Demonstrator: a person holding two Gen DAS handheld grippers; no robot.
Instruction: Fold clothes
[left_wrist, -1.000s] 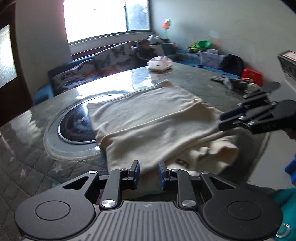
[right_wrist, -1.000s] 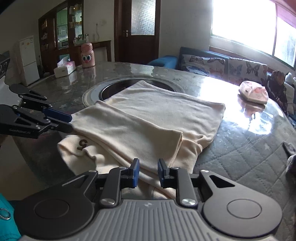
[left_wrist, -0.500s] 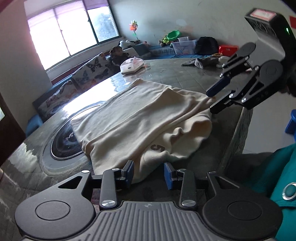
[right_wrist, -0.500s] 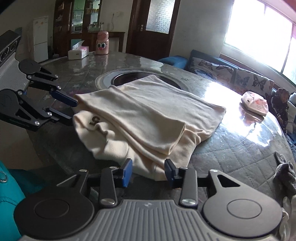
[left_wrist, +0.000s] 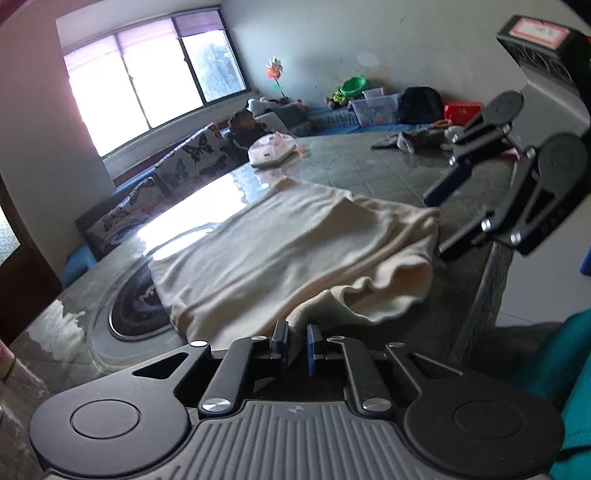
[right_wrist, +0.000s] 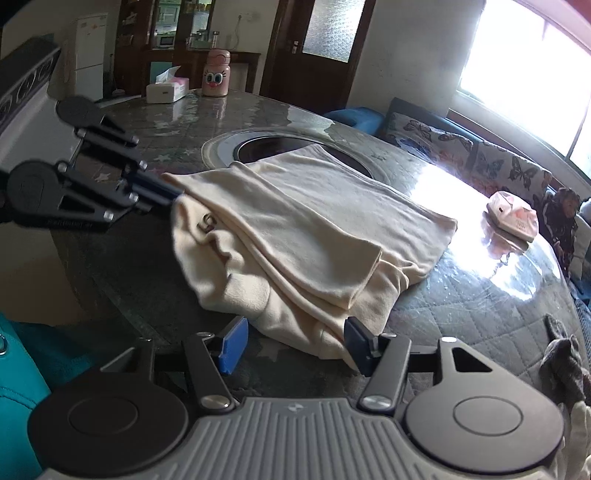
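Blown-out window (left_wrist: 147, 85) backlight, tabletop (right_wrist: 461, 184) glare, possibly slight blur.

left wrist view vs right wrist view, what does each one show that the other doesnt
Only the left wrist view shows the green basin, the black backpack and the red box by the far wall.

Only the right wrist view shows the pink bottle, the tissue box, the white fridge and the wooden door.

Both show the cream garment on the round table, the left gripper shut on its edge, the right gripper open, and the butterfly sofa.
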